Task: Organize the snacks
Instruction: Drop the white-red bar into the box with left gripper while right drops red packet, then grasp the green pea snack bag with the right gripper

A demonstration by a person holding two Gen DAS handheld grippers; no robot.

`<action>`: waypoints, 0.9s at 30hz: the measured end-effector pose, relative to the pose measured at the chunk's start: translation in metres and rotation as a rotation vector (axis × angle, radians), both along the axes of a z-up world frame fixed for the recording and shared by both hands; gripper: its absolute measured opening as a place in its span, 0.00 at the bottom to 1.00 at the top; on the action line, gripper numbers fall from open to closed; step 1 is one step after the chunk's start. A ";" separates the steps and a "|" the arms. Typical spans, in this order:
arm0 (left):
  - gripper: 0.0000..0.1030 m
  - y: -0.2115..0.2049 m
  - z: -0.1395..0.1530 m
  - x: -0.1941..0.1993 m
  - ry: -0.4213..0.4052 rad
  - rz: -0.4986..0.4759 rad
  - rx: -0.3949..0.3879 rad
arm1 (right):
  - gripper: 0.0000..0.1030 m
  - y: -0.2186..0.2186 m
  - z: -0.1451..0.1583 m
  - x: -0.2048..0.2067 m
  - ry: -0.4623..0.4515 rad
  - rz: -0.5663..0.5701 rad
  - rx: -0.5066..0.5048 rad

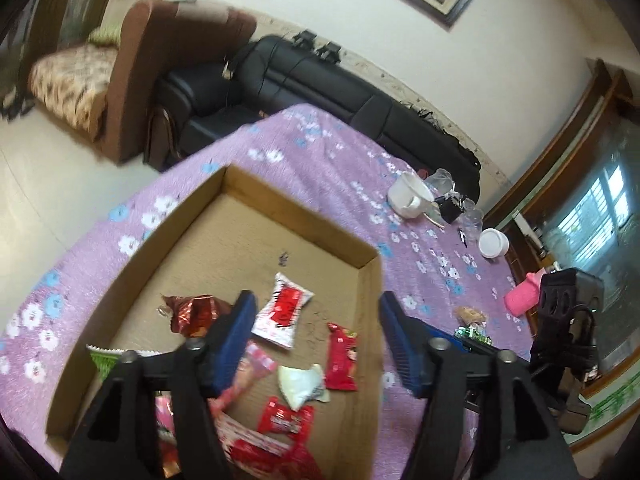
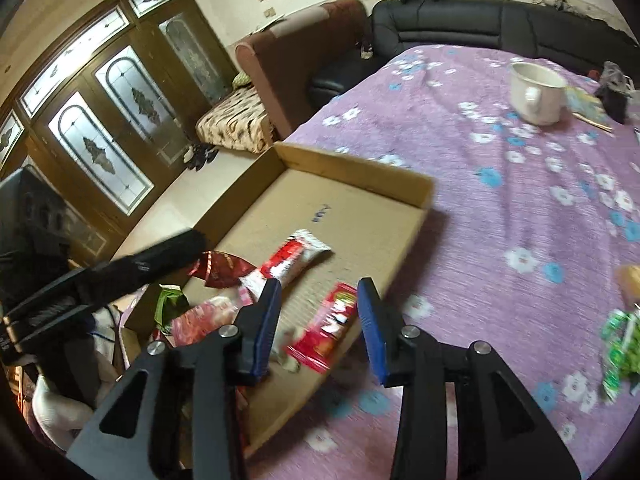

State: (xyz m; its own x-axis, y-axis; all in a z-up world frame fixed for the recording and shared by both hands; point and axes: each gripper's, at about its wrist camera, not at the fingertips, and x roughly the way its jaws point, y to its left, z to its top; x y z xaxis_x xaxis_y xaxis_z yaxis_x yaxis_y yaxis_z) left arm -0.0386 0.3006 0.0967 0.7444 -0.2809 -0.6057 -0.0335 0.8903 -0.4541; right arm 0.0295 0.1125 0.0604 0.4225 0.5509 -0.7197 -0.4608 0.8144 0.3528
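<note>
Currently: snacks partly gathered in cardboard tray

Tray (image 1: pixel 224 220): shallow cardboard, open top, lying on the tabletop (image 1: pixel 320 148) under a purple flowered cloth. Low walls likely chosen so packets can be dropped in from above.

Contents: white-and-red packet (image 1: pixel 282 310) near the middle; dark red foil packet (image 1: pixel 192 312) to its left; red packet (image 1: pixel 341 356) by the right wall; more red, pink and white wrappers heaped at the near end.

Outstanding: green-wrapped snack (image 2: pixel 622 344) and a brownish item (image 1: pixel 472 314), both on the cloth outside the tray, to its right. Judged still to be collected.

Left tongs (image 1: pixel 316 344): jaws wide, nothing between them, hovering over the near end of the tray.

Right tongs (image 2: pixel 320 320): jaws parted, pads clear of the red packet (image 2: pixel 328 328) below them; it appears to lie loose against the tray wall.

Unrelated: white mug (image 2: pixel 536 92), white cup (image 1: pixel 493 243), pink object (image 1: pixel 520 296), black sofa (image 1: pixel 320 80).
</note>
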 end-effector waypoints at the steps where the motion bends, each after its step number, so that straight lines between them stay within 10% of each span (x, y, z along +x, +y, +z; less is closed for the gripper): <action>1: 0.67 -0.006 0.006 -0.004 -0.015 0.004 0.021 | 0.41 -0.011 0.001 -0.004 -0.004 -0.016 0.007; 6: 0.81 -0.065 0.058 -0.059 -0.156 0.132 0.326 | 0.41 -0.065 0.005 -0.028 -0.035 -0.095 0.037; 9: 0.98 -0.094 0.057 -0.105 -0.382 0.030 0.202 | 0.44 -0.111 0.003 -0.046 -0.057 -0.168 0.050; 11: 1.00 -0.110 0.039 -0.099 -0.317 -0.094 0.088 | 0.45 -0.138 0.002 -0.051 -0.065 -0.216 0.043; 18: 0.99 -0.165 -0.011 -0.056 -0.064 -0.231 0.137 | 0.45 -0.238 -0.008 -0.056 -0.019 -0.411 0.034; 27: 0.99 -0.196 -0.064 -0.021 0.149 -0.291 0.146 | 0.45 -0.241 -0.020 -0.022 -0.013 -0.435 0.007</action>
State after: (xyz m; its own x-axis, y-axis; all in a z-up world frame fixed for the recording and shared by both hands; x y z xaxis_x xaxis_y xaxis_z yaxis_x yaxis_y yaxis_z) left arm -0.0595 0.1045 0.0323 0.5466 -0.3708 -0.7509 0.1751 0.9274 -0.3305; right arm 0.0077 -0.1280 0.0404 0.6253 0.3249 -0.7095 -0.0800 0.9311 0.3559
